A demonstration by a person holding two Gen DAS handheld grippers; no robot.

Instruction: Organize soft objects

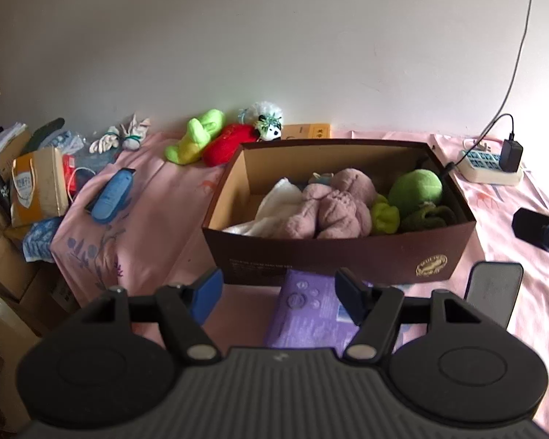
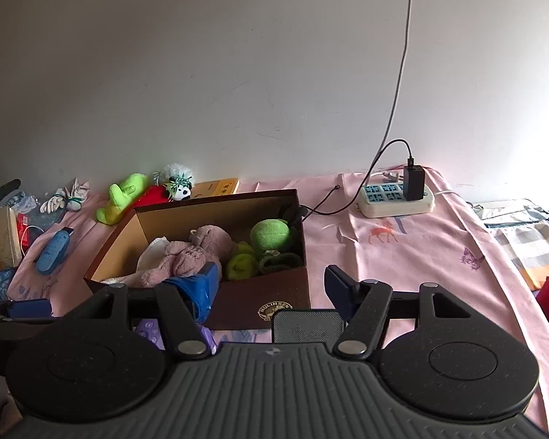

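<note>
Left claw (image 1: 278, 294) stands with jaws apart, nothing between the blue pads; it hangs low over a purple packet (image 1: 307, 314) lying on the pink sheet (image 1: 142, 226) just in front of the brown box (image 1: 333, 256). Right claw (image 2: 271, 291) also stands apart and empty, its left pad wrapped in blue tape; it faces the box's near right corner from the front. A dark flat phone-like object (image 2: 307, 325) lies on the sheet directly under it.

Box is open-topped, cardboard-lined, with a gold emblem on the front wall. Inside, left to right: white fluffy cloth (image 1: 274, 208), mauve knitted plush (image 1: 333, 208), lime-green soft piece (image 1: 384, 216), green ball (image 1: 415, 190) at the back right, dark green knitted item (image 1: 428, 216) at the front right.

Still outside the box, behind it along the wall: lime-green plush (image 1: 195, 135), red plush (image 1: 230, 142) touching it, small panda toy (image 1: 271, 128) at the box's back left corner. Farther left lie white gloves (image 1: 120, 137) and a blue device (image 1: 111, 197) near the sheet's edge. A power strip (image 2: 395, 197) with a black charger sits well right of the box.
</note>
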